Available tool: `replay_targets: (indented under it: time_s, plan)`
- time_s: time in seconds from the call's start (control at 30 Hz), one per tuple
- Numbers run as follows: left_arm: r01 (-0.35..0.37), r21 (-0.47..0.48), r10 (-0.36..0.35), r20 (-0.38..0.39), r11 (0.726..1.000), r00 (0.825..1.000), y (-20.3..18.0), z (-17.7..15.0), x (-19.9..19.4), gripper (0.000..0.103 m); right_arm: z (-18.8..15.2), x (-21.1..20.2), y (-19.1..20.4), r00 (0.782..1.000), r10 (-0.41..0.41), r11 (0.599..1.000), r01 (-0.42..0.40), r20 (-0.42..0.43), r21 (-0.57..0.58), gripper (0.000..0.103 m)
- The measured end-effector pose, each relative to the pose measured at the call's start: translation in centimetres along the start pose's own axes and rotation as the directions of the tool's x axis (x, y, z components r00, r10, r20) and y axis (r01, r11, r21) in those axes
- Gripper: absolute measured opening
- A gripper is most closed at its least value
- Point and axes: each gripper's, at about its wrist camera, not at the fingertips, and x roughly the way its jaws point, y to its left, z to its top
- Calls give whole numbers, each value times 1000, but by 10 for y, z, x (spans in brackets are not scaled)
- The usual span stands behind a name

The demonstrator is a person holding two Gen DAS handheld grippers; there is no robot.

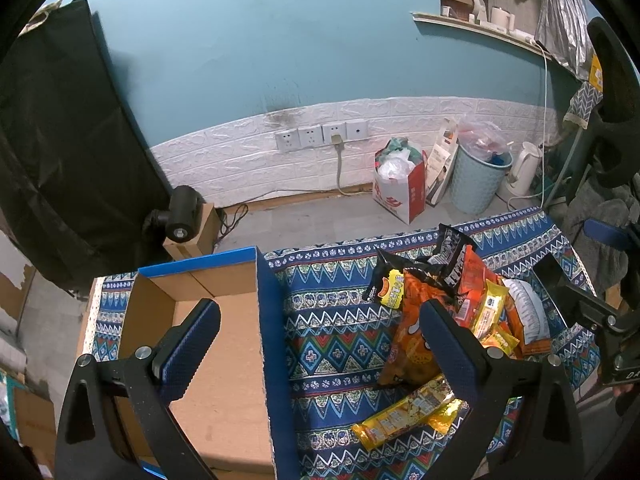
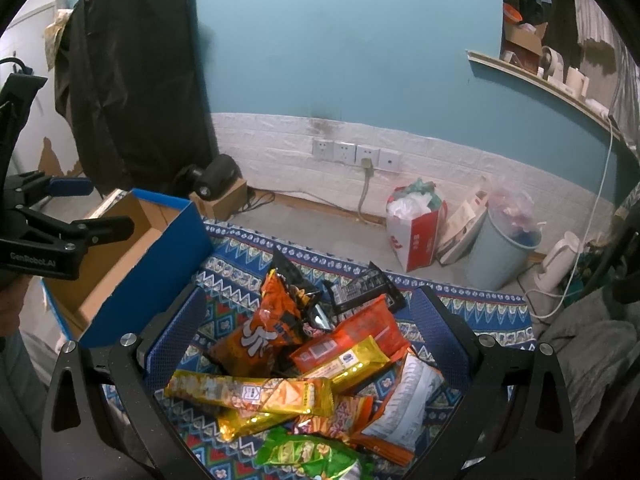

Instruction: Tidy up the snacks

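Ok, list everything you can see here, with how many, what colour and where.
box: one, blue outside, brown inside, no snacks in the part shown, left on the cloth.
cloth: one, blue patterned, under box and snacks.
snack packets: a pile, count unclear; orange, yellow, black, white, one green; right of the box.
wall sockets: four, white, one with a plug.
paper bag: one, red and white, on the floor.
bin: one, pale blue, beside the bag.
kettle: one, white, right of the bin.
left gripper: open, above the box edge.
right gripper: open, over the pile.
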Motion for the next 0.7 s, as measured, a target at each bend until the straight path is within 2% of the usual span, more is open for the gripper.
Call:
replay_targets:
  time_s: [0.7]
  plan:
    - [4,15,-4,-6,1000,1000,-3,-1,3,101,-2,3,-1,1000,-2,1000,2,-17,12,100]
